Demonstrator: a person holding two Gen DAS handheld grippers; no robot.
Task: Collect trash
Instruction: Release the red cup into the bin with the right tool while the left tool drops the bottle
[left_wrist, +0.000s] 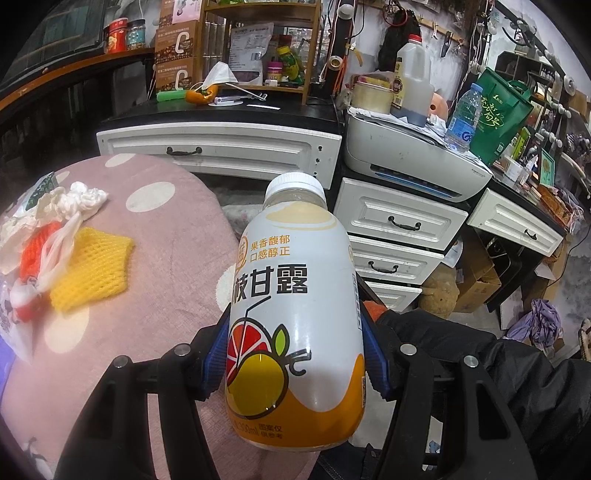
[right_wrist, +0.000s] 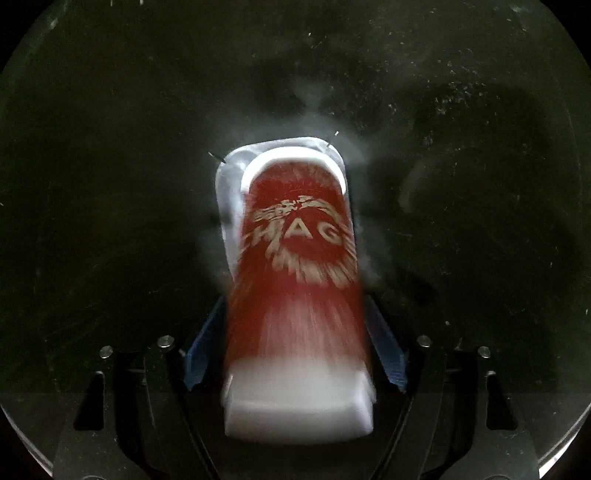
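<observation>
My left gripper is shut on a white and orange juice bottle with a white cap, its blue pads pressing on both sides. It holds the bottle above the edge of a pink dotted surface. In the right wrist view, my right gripper points down into a dark black bag. A red paper cup with a white rim lies between its fingers, streaked with blur. The blue pads stand slightly off the cup's sides, so the jaws are open.
On the pink surface lie a yellow foam net, an orange net and crumpled white plastic. White drawers, a printer, a water bottle and a green bag stand behind. Boxes and clutter lie on the floor to the right.
</observation>
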